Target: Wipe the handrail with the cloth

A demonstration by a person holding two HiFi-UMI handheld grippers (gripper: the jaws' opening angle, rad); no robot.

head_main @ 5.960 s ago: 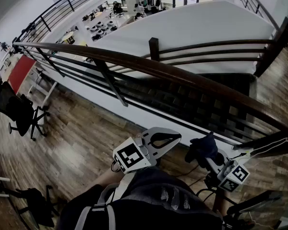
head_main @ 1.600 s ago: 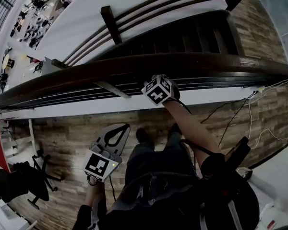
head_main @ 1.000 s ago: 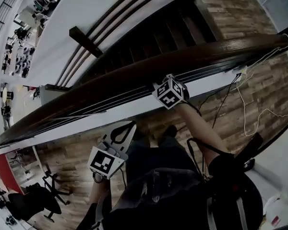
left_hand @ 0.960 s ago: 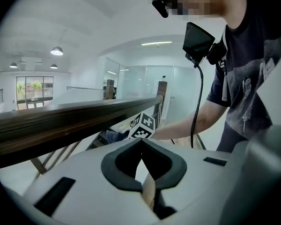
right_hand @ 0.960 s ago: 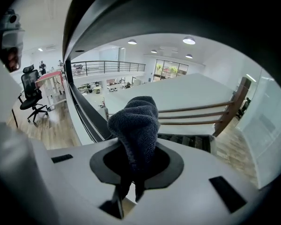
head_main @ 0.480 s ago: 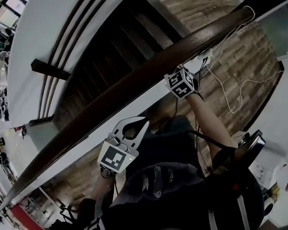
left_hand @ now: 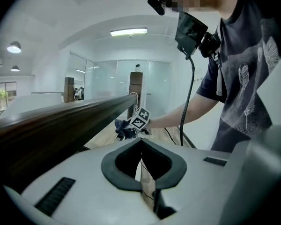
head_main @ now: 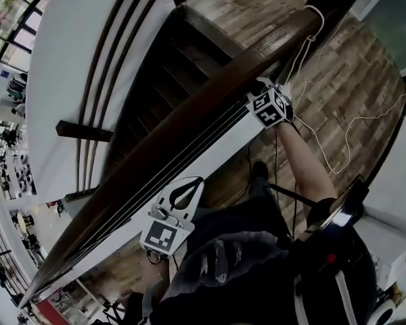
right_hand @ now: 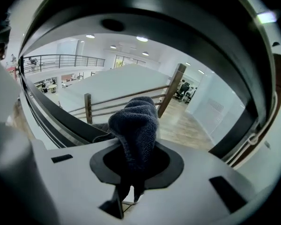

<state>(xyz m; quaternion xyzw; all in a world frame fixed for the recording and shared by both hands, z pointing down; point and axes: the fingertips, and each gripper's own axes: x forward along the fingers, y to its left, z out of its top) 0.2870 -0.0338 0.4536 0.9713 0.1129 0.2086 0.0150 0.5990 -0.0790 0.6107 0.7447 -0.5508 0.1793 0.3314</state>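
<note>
Head view, looking steeply down over a stairwell: a long dark brown wooden handrail (head_main: 189,128) crosses the picture diagonally. Near its upper end the right gripper (head_main: 264,90), on an outstretched arm, pinches a dark grey terry cloth (right_hand: 136,118) between its jaws, seemingly touching the rail. The left gripper (head_main: 193,185) hangs low beside the person's body, jaws pressed together on nothing, apart from the rail. Wiping appears under way. To do it well, the cloth probably needs steady pressure on the rail's rounded top and long strokes following its line. It also needs care near the thin white cable (head_main: 304,42) looped by the rail's end, which could snag.
</note>
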